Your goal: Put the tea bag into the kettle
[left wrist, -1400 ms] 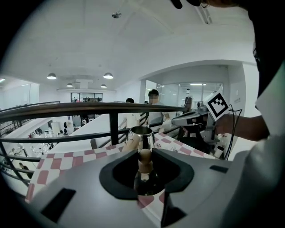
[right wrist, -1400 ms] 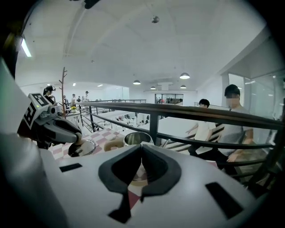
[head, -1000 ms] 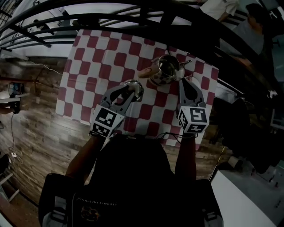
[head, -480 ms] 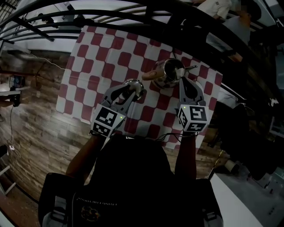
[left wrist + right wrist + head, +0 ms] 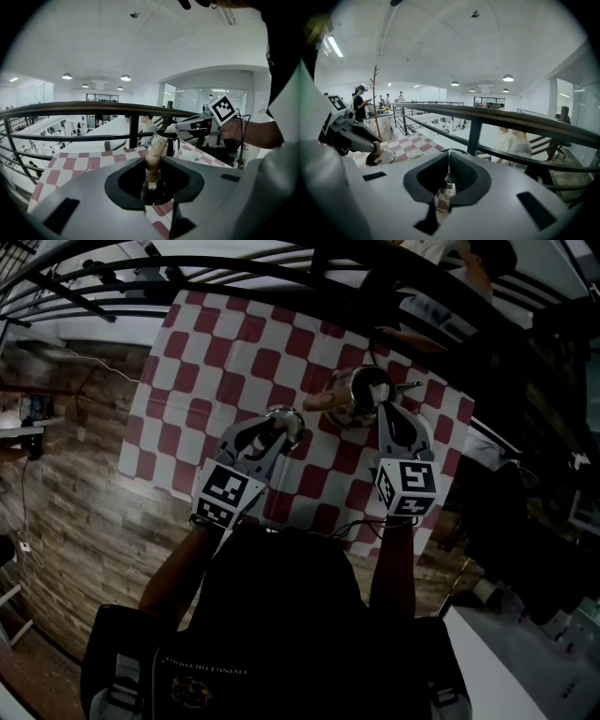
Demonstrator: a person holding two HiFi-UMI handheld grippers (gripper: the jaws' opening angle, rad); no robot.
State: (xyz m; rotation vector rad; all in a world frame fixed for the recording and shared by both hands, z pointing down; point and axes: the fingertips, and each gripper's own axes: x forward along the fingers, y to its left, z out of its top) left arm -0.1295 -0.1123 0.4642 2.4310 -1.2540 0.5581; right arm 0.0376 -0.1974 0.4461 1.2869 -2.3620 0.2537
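One small pale part of the tea bag (image 5: 449,182) is all you can see, pinched between the closed jaws of your right gripper (image 5: 384,412). Whether it is tag, string or the bag itself cannot be told. Those jaws sit at the open mouth of the kettle (image 5: 359,393), which stands toward the far right of the checked tablecloth (image 5: 216,362). To the near left, your left gripper (image 5: 277,431) is clamped on the wooden knob of the lid (image 5: 287,421), which is held near the kettle and apart from it.

Likely faults from here (judgements, not observations):

1. Early release. If you open the right jaws while the bag hangs off-centre, it may catch on the rim or fall outside onto the cloth.
2. Contact with the kettle. The right gripper's tips are at the rim, so a push to the far right could slide or tip the kettle toward the railing (image 5: 511,121).
3. Lost string. If you are holding the tag, letting go over the opening may carry it in with the bag.
4. Lid slip. The grip is on a narrow knob, and a tilt of your left hand could swing the lid into the kettle's handle.
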